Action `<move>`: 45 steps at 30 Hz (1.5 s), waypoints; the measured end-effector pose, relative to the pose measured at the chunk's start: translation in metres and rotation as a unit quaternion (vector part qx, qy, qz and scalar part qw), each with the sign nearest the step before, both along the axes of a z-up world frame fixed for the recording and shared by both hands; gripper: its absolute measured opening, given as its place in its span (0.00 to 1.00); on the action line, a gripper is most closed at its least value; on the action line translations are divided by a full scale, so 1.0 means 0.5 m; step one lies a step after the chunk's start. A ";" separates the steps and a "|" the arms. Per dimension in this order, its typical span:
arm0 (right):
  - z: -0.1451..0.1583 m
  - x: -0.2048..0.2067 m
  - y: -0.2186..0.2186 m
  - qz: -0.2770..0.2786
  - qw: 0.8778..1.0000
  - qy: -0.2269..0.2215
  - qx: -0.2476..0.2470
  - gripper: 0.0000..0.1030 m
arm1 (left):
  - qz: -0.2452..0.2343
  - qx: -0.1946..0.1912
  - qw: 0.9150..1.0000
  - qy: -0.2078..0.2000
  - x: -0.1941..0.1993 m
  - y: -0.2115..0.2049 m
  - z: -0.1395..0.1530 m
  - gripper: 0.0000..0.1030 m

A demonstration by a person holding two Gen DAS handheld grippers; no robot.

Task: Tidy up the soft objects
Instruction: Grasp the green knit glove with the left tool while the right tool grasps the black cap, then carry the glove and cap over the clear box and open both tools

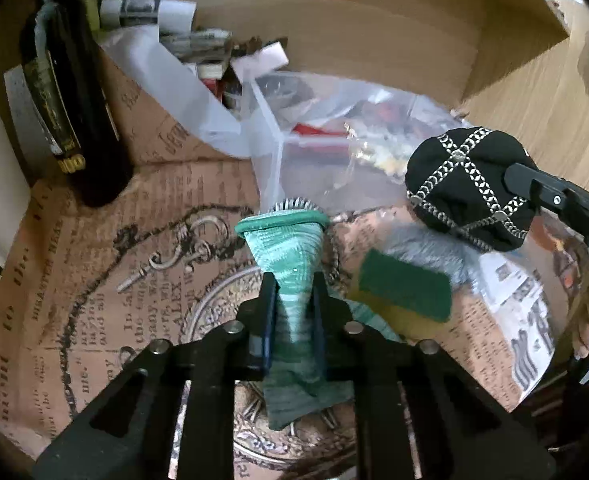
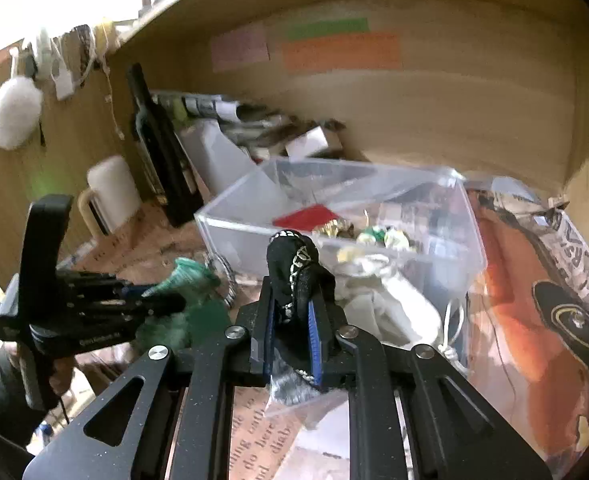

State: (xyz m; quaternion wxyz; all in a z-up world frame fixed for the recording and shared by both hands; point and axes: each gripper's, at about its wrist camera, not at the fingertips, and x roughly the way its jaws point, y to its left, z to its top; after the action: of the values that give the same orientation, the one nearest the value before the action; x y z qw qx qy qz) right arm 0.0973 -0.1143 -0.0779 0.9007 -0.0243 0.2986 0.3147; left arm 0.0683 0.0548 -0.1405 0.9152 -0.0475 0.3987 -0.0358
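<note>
My left gripper (image 1: 293, 284) is shut on a green patterned cloth (image 1: 284, 248), which it holds above the printed paper surface. The cloth fans out beyond the fingers and hangs below them. My right gripper (image 2: 292, 304) is shut on a black soft cap with silver chain trim (image 2: 292, 264). In the left wrist view the cap (image 1: 468, 184) hangs at the right, held from the right side. In the right wrist view the left gripper (image 2: 162, 300) with the green cloth (image 2: 186, 278) is at the left.
A clear plastic box (image 2: 470, 240) with small items stands just ahead. A dark bottle (image 1: 70, 108) stands at the back left. A green and yellow sponge (image 1: 406, 292), grey fluff (image 1: 430, 248) and a metal keychain (image 1: 174, 256) lie on the paper. Wooden walls surround the space.
</note>
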 end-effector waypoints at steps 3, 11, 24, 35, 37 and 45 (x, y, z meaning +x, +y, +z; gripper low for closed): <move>0.021 -0.006 -0.001 0.004 1.000 -0.015 0.015 0.12 | 0.003 0.002 1.000 -0.024 -0.013 0.001 0.038 0.13; 0.082 -0.003 -0.005 0.003 0.998 -0.053 0.045 0.12 | 0.001 0.014 0.996 -0.089 -0.025 -0.004 0.132 0.13; 0.154 0.049 -0.025 -0.045 0.991 -0.115 0.048 0.12 | 0.009 0.025 0.989 -0.147 0.065 -0.008 0.217 0.14; 0.095 0.164 -0.020 -0.089 0.992 -0.085 -0.010 0.12 | 0.005 0.048 0.994 -0.102 0.213 -0.028 0.178 0.14; 0.079 0.184 -0.015 -0.092 0.993 -0.074 -0.021 0.12 | 0.002 0.048 0.995 -0.085 0.241 -0.031 0.159 0.14; 0.009 0.232 0.024 -0.072 0.995 -0.029 -0.066 0.12 | -0.018 0.057 0.998 -0.027 0.319 -0.043 0.087 0.14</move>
State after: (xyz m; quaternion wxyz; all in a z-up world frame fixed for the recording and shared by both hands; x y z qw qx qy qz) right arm 0.2132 -0.1021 -0.0737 0.9258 -0.0713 0.2937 0.2272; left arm 0.2277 0.0334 -0.0971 0.9259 0.0126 0.3763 -0.0313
